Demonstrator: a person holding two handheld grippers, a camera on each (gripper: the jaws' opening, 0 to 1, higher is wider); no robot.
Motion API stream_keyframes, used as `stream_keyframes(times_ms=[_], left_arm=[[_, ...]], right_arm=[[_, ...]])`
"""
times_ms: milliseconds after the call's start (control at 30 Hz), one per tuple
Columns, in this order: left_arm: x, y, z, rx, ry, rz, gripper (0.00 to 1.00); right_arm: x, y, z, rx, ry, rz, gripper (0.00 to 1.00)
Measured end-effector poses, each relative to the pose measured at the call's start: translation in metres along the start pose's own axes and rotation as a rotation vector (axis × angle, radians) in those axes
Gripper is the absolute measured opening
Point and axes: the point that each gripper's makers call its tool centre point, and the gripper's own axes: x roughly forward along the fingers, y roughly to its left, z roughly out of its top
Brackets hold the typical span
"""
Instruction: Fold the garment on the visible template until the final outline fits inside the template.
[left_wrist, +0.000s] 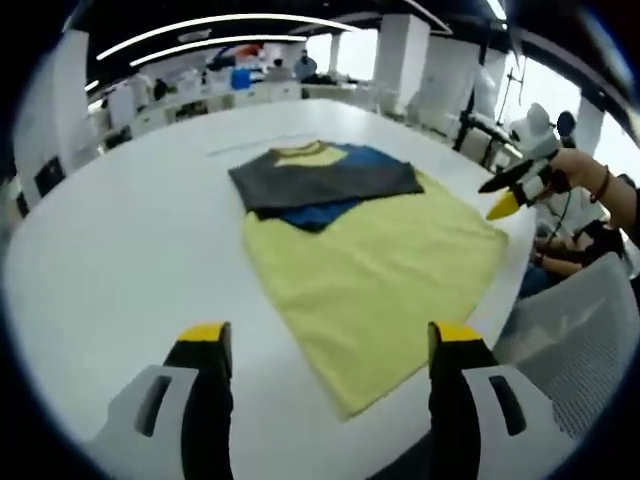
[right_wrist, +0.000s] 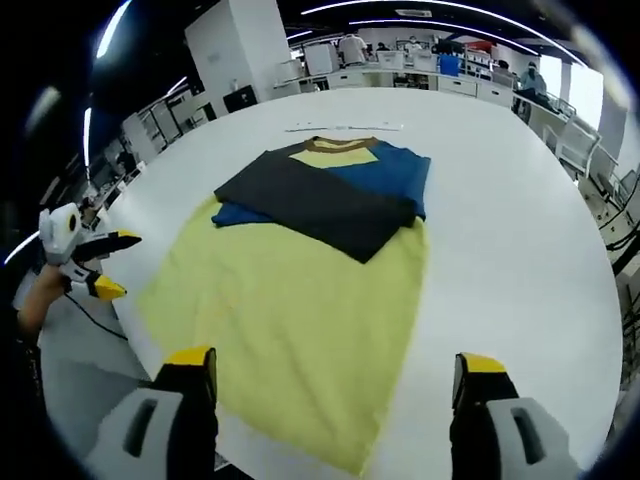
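A yellow T-shirt lies flat on the white round table. Its upper part is blue, and a dark grey sleeve is folded across the chest. The collar points to the far side. My left gripper hovers open over the shirt's near hem, holding nothing. My right gripper also stands open above the hem. In the left gripper view the right gripper, in a hand, hangs off the shirt's right edge. In the right gripper view the left gripper sits left of the shirt.
A thin pale line marks the table beyond the collar. A grey mesh chair stands by the table's right edge. Desks with equipment and people line the back of the room. White pillars rise behind.
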Motion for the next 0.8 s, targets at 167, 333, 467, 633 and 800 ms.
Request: stream_keyframes(times_ms=[167, 333, 467, 633, 800], left_arm=[[-0.001, 0.0, -0.018, -0.01, 0.072, 0.014, 0.71], [0.0, 0.0, -0.027, -0.042, 0.094, 0.018, 0.65], [0.001, 0.0, -0.033, -0.065, 0.109, 0.021, 0.59], [0.002, -0.001, -0.04, -0.084, 0.131, 0.028, 0.49], [0.004, -0.002, -0.047, -0.083, 0.155, 0.031, 0.46]], right_arm=[[-0.001, 0.003, -0.016, 0.032, 0.01, 0.013, 0.95], [-0.003, 0.003, -0.03, 0.046, 0.026, 0.007, 0.91], [-0.005, 0.002, -0.038, 0.064, 0.028, -0.002, 0.88], [-0.008, -0.003, -0.049, 0.056, 0.041, -0.03, 0.8], [-0.011, -0.006, -0.056, 0.052, 0.043, -0.055, 0.63]])
